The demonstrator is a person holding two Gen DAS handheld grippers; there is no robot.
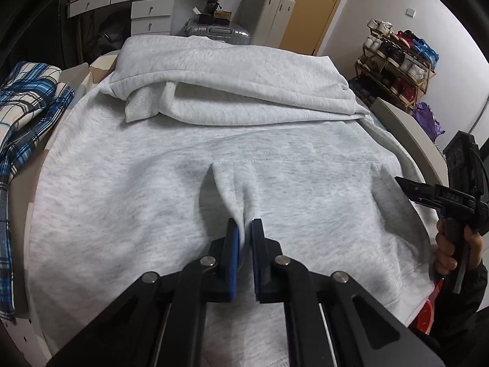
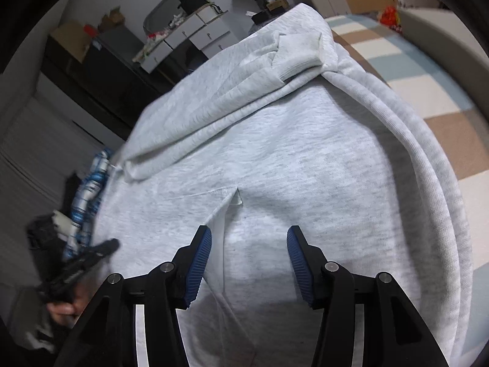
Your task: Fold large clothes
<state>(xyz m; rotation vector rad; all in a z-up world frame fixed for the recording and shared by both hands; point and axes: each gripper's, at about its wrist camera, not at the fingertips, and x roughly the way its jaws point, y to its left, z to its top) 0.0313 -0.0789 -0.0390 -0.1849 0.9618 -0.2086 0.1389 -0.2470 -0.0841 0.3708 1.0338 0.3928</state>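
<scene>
A light grey hoodie (image 1: 146, 189) lies spread on the bed, its sleeves folded across the far part (image 1: 244, 91). My left gripper (image 1: 244, 229) is shut on a pinched ridge of the hoodie's front pocket fabric, which rises between the blue pads. In the right wrist view the same hoodie (image 2: 305, 159) fills the frame. There my right gripper (image 2: 249, 235) stands open just above the cloth by the pocket's slanted opening (image 2: 227, 211), with nothing pressed between its fingers. The right gripper (image 1: 406, 185) also shows at the right edge of the left wrist view, held by a hand (image 1: 449, 250).
A blue plaid garment (image 1: 27, 107) lies at the bed's left side. A checkered bedsheet (image 2: 428, 98) shows to the right of the hoodie. Beyond the bed stand white drawers (image 1: 140, 3), a suitcase (image 1: 220, 32) and a shoe rack (image 1: 397, 61).
</scene>
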